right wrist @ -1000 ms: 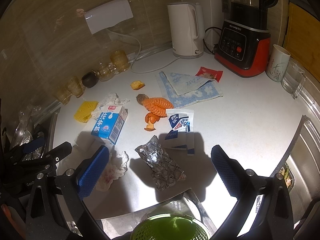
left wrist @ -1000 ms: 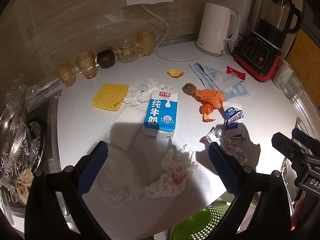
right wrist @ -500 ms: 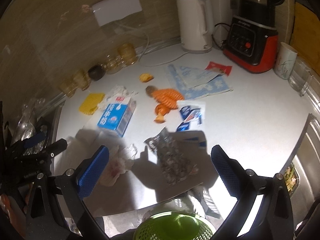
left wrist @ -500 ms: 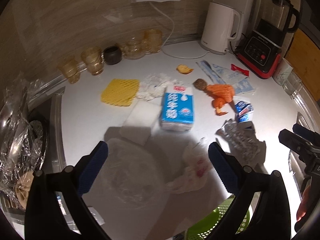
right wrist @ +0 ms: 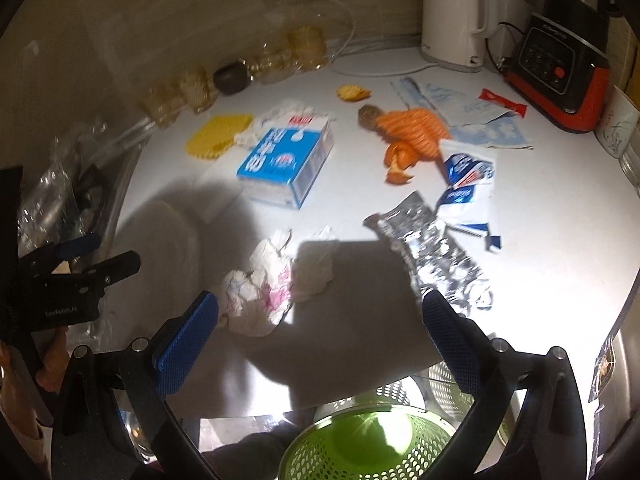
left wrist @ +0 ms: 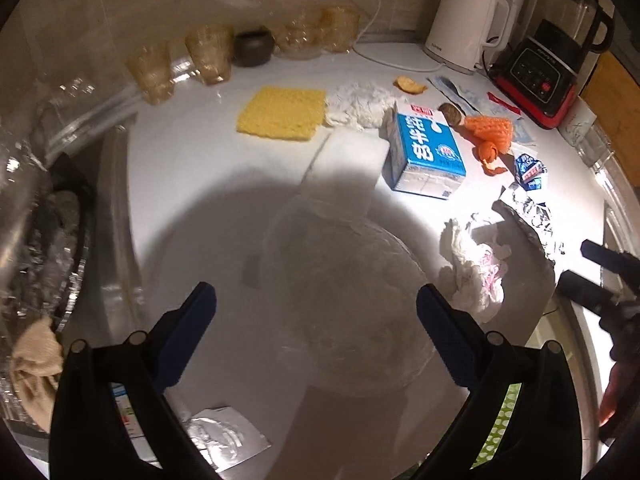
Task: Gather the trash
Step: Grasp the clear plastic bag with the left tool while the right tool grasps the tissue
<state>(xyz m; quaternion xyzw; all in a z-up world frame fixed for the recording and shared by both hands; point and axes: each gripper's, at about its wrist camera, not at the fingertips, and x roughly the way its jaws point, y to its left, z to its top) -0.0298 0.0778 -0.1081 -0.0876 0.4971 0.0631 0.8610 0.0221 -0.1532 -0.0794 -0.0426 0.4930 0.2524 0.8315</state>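
Observation:
Trash lies across a white counter [left wrist: 192,184]. My left gripper [left wrist: 316,328] is open and empty, low over a crumpled clear plastic film [left wrist: 348,276]. A crumpled tissue [left wrist: 476,268] lies right of it. My right gripper [right wrist: 320,332] is open and empty, just above the same tissue [right wrist: 264,292], with a silver foil wrapper [right wrist: 432,252] by its right finger. A blue milk carton [right wrist: 286,160], orange peel [right wrist: 416,132], a blue-white wrapper [right wrist: 466,176] and a yellow foam net [left wrist: 282,114] lie farther back. A green basket [right wrist: 360,444] sits below the counter edge.
A white kettle [left wrist: 464,16], a red-black blender [left wrist: 548,60], amber glasses [left wrist: 208,56] and a dark cup [left wrist: 252,46] line the back wall. A sink with plastic wrap [left wrist: 44,224] is at left. A white cup [right wrist: 618,124] and a blue cloth [right wrist: 472,116] are at right.
Both grippers have moved down and forward toward the counter. The left one has shifted left over the plastic film; the right one has closed in on the tissue. Both stay open.

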